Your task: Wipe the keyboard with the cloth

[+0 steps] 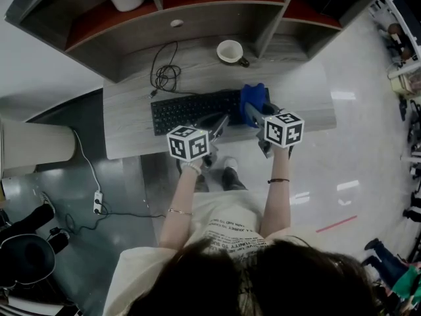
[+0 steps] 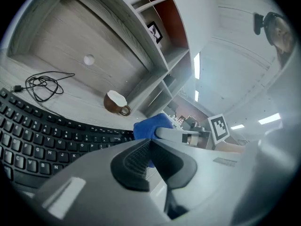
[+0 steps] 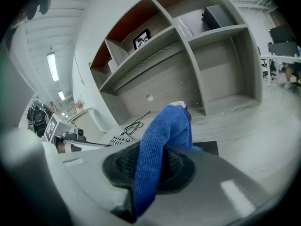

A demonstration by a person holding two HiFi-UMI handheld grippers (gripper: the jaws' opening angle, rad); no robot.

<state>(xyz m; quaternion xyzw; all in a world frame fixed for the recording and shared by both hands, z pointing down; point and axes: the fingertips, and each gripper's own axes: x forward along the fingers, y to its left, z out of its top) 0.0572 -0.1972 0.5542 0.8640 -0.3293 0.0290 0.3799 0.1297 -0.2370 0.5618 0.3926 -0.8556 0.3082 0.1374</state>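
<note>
**Soft cloth pinched over the keyboard's right end**

Head view: the black keyboard lies across the middle of the desk, close to its front edge. The blue cloth sits bunched over the keyboard's right end, held there by the right gripper. The left gripper hovers near the desk's front edge, just beside the right one. A cup and a coiled cable lie toward the back edge, well apart from the cloth.

Left gripper view: the left gripper has its jaws pressed together with nothing between them. The keys run off to the left below it, and the cloth shows beyond the jaw tips.

Right gripper view: the right gripper is clamped on the cloth. A fold runs down between the pads, and the rest rises in a limp hump beyond the tips.

Handling, as a judgement: the cloth looks like light, soft microfibre. It will drape and bunch rather than hold a shape, and it should drag on the keycaps rather than slide. The pinch on a fold leaves a loose pad of fabric ahead of the jaws, which suits wiping. A grip nearer an edge would likely let it trail and snag between keys. The keyboard itself is rigid but light, so it could skid toward the back edge under a firm stroke. The empty left gripper could steady its front rim.
</note>
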